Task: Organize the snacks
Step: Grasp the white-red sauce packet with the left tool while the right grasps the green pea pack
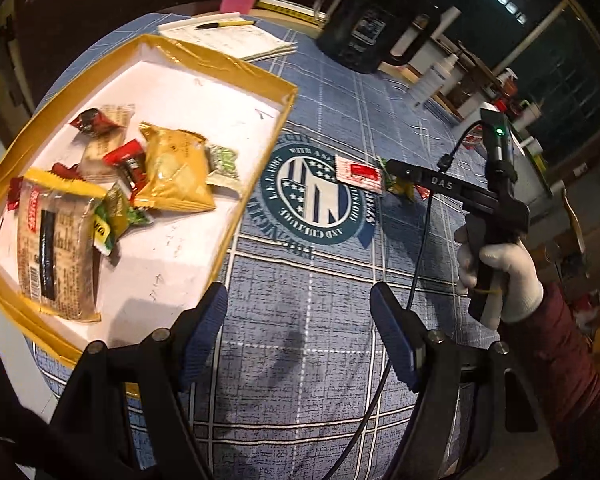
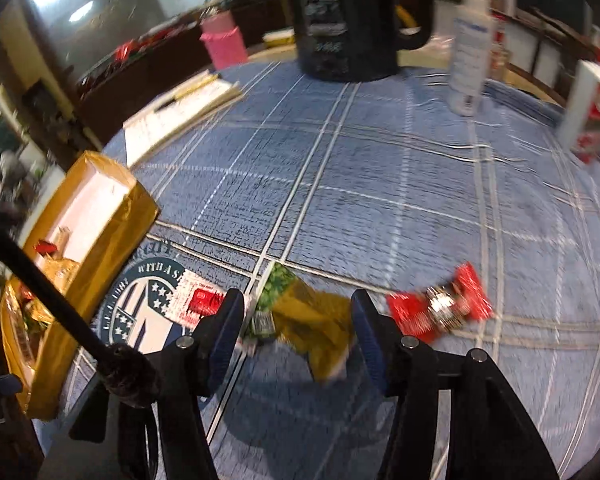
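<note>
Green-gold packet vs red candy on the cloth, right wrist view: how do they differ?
The green-gold packet is bigger and lies between the open right gripper fingers; the red candy is smaller, twist-ended, and lies outside them to the right. Both lie on the blue cloth, outside the gold-rimmed box.

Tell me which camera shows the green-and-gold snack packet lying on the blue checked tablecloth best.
The right wrist view: the green-and-gold snack packet lies close, between the open fingers of the right gripper, though blurred. The left wrist view shows only a small sliver of it, mostly hidden behind the right gripper's black body.
</note>
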